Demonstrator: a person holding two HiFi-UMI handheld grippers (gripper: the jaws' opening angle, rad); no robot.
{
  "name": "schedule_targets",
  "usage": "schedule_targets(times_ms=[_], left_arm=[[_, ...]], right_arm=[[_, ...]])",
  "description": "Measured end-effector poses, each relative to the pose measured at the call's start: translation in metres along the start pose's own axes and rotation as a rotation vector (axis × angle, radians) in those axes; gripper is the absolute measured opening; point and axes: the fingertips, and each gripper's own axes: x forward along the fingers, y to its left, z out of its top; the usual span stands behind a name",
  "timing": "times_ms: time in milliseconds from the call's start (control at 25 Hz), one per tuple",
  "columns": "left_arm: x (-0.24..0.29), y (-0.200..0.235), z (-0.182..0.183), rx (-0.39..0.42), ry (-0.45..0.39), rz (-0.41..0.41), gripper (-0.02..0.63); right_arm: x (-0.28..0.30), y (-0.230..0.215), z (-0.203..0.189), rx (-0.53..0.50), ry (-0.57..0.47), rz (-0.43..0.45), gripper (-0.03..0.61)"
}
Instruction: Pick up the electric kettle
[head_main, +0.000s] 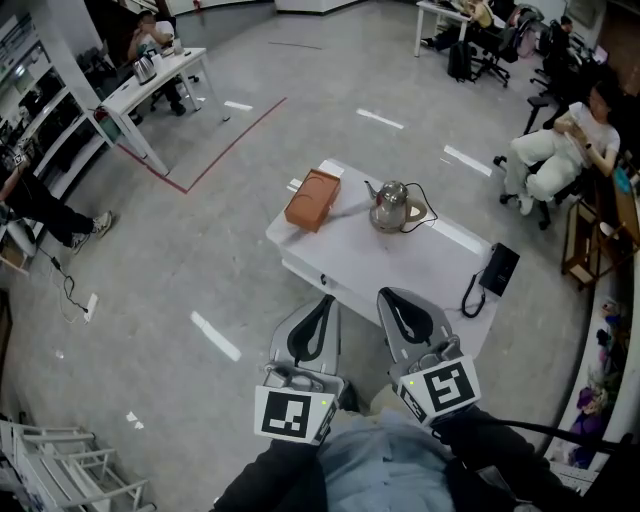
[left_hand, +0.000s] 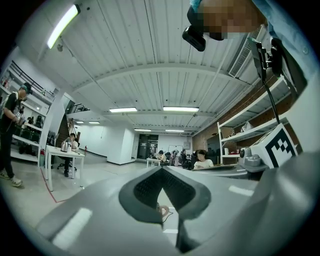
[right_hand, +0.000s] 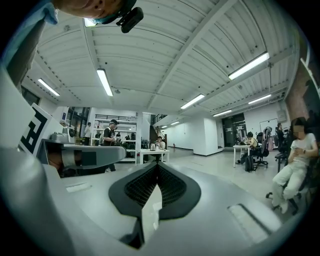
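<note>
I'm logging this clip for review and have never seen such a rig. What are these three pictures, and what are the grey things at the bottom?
There is no robot: a person holds a gripper in each hand. The downward picture comes from a camera on the person's head. It shows the left gripper and right gripper, each with a marker cube, near a white table. The other two pictures come from cameras riding on each gripper, looking along its fingers. On the table are a metal electric kettle with its cord, a brown box and a black corded device. Both grippers are shut and hold nothing.
</note>
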Motion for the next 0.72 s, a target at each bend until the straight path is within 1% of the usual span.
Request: schedule_targets(times_ms=[160,360,520,640,720], left_arm=[[0.012,0.004,-0.007,-0.009,0.02,-0.017,0.0],[0.045,0.009,-0.021,-0.011,0.06,-0.038,0.0],[0.079,0.006,-0.036,-0.004,0.115,-0.067,0.0],[0.111,0.002,-0.044,0.002,0.12,-0.099,0.0],[0.134,0.0,-0.054,0.006,0.154,-0.116,0.0]], right_arm=[[0.008,-0.013,-0.002,0.012,0.004,-0.029,0.026],[0.017,-0.045,-0.01,0.037,0.002,-0.079,0.026],[0.029,-0.078,-0.019,0.059,0.006,-0.117,0.026],[0.041,-0.107,-0.025,0.084,0.011,-0.142,0.026],[0.049,-0.128,-0.031,0.104,0.018,-0.162,0.026]])
